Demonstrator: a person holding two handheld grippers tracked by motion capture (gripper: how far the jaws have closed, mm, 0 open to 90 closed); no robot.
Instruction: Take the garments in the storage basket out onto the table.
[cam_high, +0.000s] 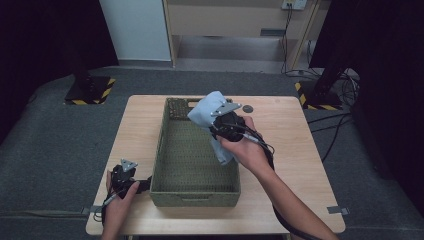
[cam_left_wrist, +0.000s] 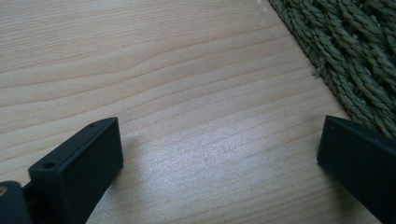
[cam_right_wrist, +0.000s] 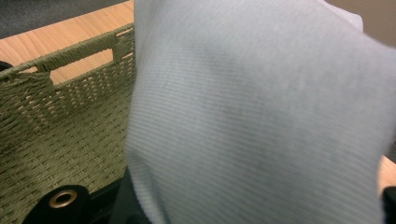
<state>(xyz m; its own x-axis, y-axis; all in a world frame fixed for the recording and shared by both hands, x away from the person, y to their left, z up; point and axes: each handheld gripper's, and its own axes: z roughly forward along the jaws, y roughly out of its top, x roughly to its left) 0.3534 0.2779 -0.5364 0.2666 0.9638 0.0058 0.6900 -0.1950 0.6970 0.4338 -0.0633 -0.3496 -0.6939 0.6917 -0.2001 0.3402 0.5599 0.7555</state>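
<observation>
Pale-blue ribbed cloth (cam_high: 210, 114) hangs clamped in the right gripper (cam_high: 226, 124) over the green woven basket (cam_high: 195, 192) (seemingly mid-transfer); next likely lowering it in. Left gripper (cam_left_wrist: 219, 154) rests with jaws apart.

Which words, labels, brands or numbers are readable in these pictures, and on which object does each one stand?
None can be read.
Woven basket: no label or print.
Light blue cloth, in the right hand-held gripper: plain, no tag visible.
Wooden table: only wood grain.
Small dark round object on the table: too small to tell any marking.
</observation>
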